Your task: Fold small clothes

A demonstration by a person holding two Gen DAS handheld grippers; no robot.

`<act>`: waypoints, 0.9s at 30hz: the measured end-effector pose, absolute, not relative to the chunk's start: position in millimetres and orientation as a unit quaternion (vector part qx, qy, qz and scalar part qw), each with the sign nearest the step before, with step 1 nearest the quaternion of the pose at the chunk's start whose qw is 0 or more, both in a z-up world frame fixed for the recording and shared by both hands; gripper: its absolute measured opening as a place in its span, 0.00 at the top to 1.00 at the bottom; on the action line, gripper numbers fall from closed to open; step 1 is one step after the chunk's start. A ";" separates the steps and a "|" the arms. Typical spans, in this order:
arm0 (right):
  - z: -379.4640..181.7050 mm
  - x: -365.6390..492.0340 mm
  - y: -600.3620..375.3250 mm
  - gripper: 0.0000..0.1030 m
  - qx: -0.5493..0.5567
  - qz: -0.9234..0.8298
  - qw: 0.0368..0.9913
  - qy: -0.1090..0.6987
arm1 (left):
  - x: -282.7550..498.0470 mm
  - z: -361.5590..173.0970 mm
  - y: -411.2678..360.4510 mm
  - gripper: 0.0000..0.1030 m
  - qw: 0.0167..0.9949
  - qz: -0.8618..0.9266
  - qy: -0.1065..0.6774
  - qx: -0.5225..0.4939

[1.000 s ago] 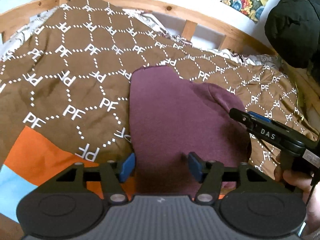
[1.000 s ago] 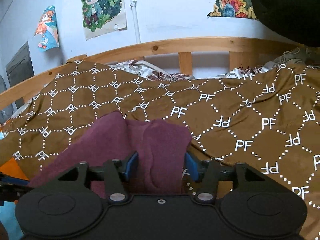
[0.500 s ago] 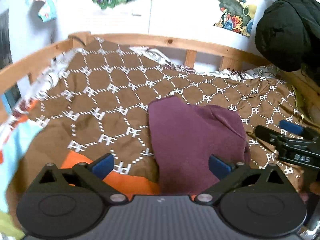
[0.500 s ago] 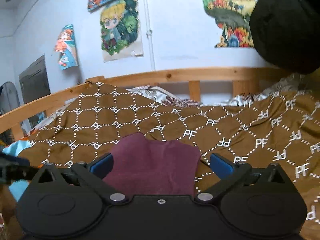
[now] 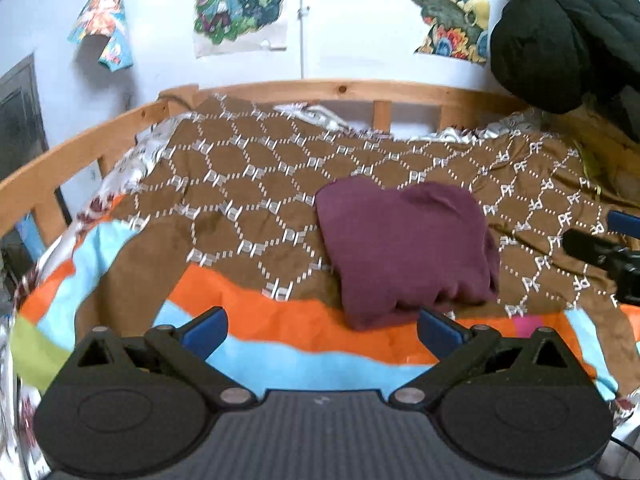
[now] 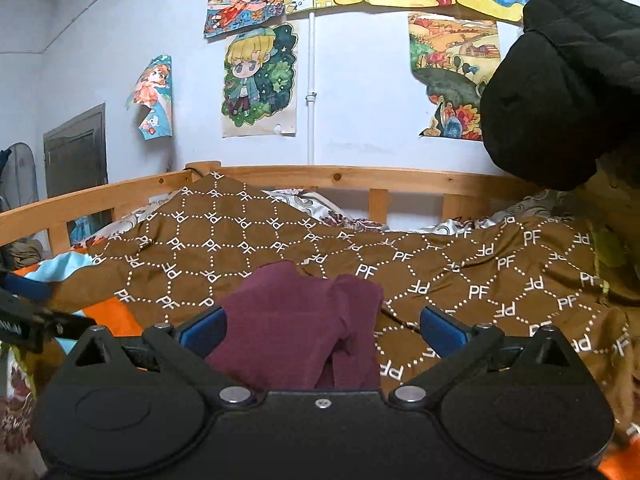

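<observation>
A folded maroon garment point(image 5: 404, 240) lies on the brown patterned blanket point(image 5: 240, 184) that covers the bed. My left gripper point(image 5: 322, 330) is open and hangs short of the garment's near edge, its blue pads spread wide with nothing between them. My right gripper point(image 6: 323, 328) is open too; the maroon garment point(image 6: 300, 320) lies on the blanket beyond its pads, untouched. The right gripper's fingers point(image 5: 600, 246) show at the right edge of the left wrist view. The left gripper's fingers point(image 6: 24, 292) show at the left edge of the right wrist view.
A wooden bed rail point(image 6: 360, 178) runs along the far side and the left. A black padded jacket point(image 6: 560, 80) hangs at the upper right. Posters point(image 6: 260, 80) cover the wall. An orange and light-blue cover point(image 5: 280, 332) lies at the bed's near edge.
Both grippers opened, let go of the maroon garment and drew back and up from it. The garment now lies folded on the blanket.
</observation>
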State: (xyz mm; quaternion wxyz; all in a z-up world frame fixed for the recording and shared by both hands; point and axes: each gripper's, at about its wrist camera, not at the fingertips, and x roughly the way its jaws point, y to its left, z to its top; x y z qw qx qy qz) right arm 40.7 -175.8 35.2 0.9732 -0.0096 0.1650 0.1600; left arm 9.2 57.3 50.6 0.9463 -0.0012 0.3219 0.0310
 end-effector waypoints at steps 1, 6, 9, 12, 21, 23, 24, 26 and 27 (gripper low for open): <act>33.4 36.0 -176.7 0.01 -0.009 0.158 0.973 0.168 | 5.8 47.6 58.2 0.01 0.946 0.031 0.323 -0.010; 24.2 20.1 -179.1 0.01 -0.013 0.150 0.972 0.181 | -7.7 37.4 62.8 0.01 0.947 0.036 0.318 -0.023; 18.7 13.6 -179.3 0.01 -0.016 0.145 0.971 0.192 | -12.8 33.1 63.3 0.01 0.949 0.043 0.313 -0.016; 15.8 10.8 -182.5 0.01 -0.003 0.134 0.971 0.197 | -15.8 31.5 62.3 0.01 0.951 0.045 0.305 -0.008; 10.1 11.8 -181.7 0.01 0.010 0.124 0.970 0.210 | -14.1 31.8 58.3 0.01 0.954 0.032 0.300 -0.001; 10.8 12.9 -181.1 0.01 0.008 0.124 0.970 0.209 | -14.2 32.3 58.1 0.01 0.954 0.032 0.299 -0.002; 10.7 13.0 -180.7 0.01 0.007 0.125 0.970 0.210 | -14.4 32.6 58.4 0.01 0.954 0.033 0.299 -0.003; 10.6 13.0 -180.8 0.01 0.007 0.126 0.970 0.210 | -14.6 33.0 58.9 0.01 0.954 0.033 0.298 -0.004; 10.5 12.9 -180.6 0.01 0.007 0.126 0.969 0.210 | -14.7 33.2 59.1 0.01 0.954 0.033 0.297 -0.004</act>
